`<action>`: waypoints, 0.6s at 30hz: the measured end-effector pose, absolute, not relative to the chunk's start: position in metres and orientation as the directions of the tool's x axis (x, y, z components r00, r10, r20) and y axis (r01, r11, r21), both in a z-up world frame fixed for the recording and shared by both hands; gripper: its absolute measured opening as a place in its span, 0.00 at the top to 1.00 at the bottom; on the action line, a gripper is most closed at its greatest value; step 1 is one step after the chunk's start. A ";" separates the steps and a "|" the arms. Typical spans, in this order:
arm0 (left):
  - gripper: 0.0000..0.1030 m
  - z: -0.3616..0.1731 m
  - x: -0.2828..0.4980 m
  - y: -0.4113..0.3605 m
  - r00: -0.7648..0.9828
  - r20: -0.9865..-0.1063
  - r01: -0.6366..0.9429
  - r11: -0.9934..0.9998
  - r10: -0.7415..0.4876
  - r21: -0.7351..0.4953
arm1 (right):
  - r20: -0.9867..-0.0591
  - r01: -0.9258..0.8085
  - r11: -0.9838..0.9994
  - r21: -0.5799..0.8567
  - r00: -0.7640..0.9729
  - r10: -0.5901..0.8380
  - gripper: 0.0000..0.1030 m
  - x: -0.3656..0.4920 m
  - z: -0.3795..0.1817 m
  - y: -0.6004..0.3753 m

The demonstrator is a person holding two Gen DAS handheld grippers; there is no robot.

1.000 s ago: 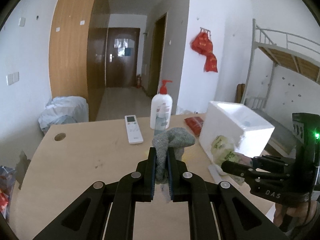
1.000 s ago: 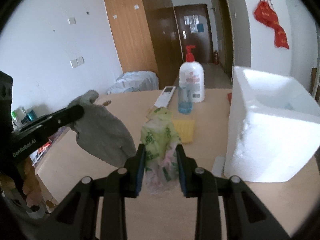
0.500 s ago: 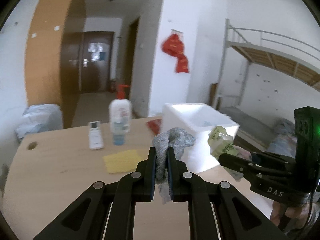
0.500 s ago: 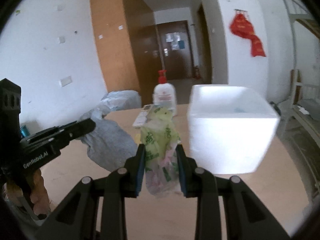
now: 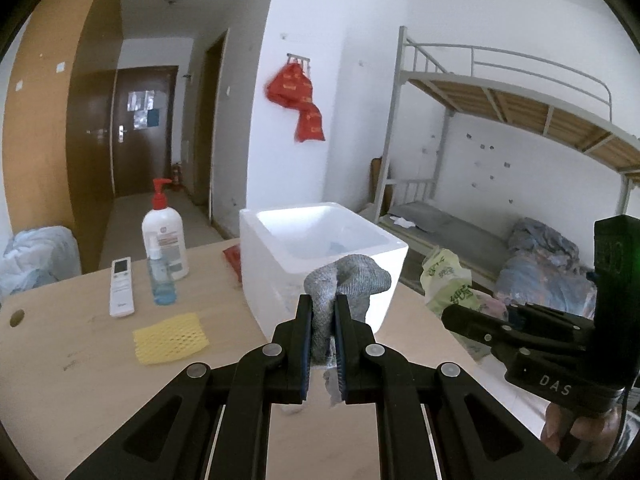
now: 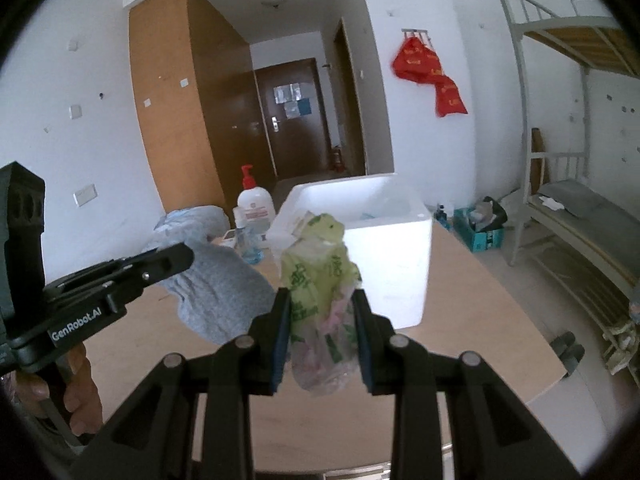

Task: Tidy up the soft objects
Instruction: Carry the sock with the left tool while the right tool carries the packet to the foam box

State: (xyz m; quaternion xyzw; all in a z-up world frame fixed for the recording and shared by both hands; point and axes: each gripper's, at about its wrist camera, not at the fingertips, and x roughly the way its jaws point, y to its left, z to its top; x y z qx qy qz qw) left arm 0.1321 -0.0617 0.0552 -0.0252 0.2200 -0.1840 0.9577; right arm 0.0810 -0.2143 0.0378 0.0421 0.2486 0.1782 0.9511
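Both hands loaded rn: left hand-held gripper (image 5: pixel 323 320) nearly shut, pinching a grey knitted sock (image 5: pixel 346 280); right hand-held gripper (image 6: pixel 320 320) partway closed on a crumpled green plastic bag (image 6: pixel 320 280). Both held above the counter (image 5: pixel 80 360), near the white foam box (image 5: pixel 320 236), prob the drop spot.

I get two fisheye views, one per wrist, each looking forward and slightly down along its own fingers, close over the table (image 5: pixel 80 360). Both face the white foam box (image 5: pixel 320 248) and far door (image 6: pixel 288 120). Each view catches the other gripper at its edge.
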 end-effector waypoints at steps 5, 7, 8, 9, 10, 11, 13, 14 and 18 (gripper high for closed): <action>0.89 0.059 0.133 -0.064 0.842 -0.408 0.329 0.936 -0.352 -0.128 | -0.456 -0.319 0.932 0.172 0.813 0.363 0.67 0.084 0.038 -0.214; 0.89 0.066 0.135 -0.062 0.846 -0.403 0.326 0.937 -0.350 -0.128 | -0.451 -0.324 0.930 0.173 0.813 0.367 0.67 0.085 0.039 -0.216; 0.89 0.069 0.136 -0.059 0.847 -0.402 0.324 0.937 -0.348 -0.128 | -0.446 -0.327 0.929 0.174 0.815 0.370 0.67 0.086 0.041 -0.215; 0.89 0.073 0.137 -0.059 0.849 -0.398 0.325 0.937 -0.348 -0.127 | -0.442 -0.329 0.928 0.173 0.816 0.371 0.67 0.086 0.042 -0.216; 0.89 0.077 0.139 -0.059 0.850 -0.394 0.328 0.936 -0.351 -0.126 | -0.438 -0.331 0.928 0.171 0.818 0.372 0.67 0.087 0.045 -0.215; 0.89 0.081 0.141 -0.060 0.853 -0.389 0.327 0.937 -0.349 -0.123 | -0.432 -0.334 0.927 0.169 0.820 0.374 0.67 0.088 0.048 -0.214; 0.89 0.088 0.145 -0.058 0.856 -0.378 0.332 0.936 -0.352 -0.121 | -0.421 -0.342 0.926 0.161 0.825 0.378 0.67 0.091 0.053 -0.213; 0.89 0.092 0.147 -0.059 0.860 -0.371 0.331 0.936 -0.350 -0.117 | -0.418 -0.344 0.926 0.158 0.826 0.378 0.67 0.092 0.055 -0.213; 0.89 0.105 0.156 -0.059 0.874 -0.342 0.331 0.938 -0.345 -0.102 | -0.400 -0.349 0.925 0.147 0.835 0.379 0.67 0.097 0.062 -0.212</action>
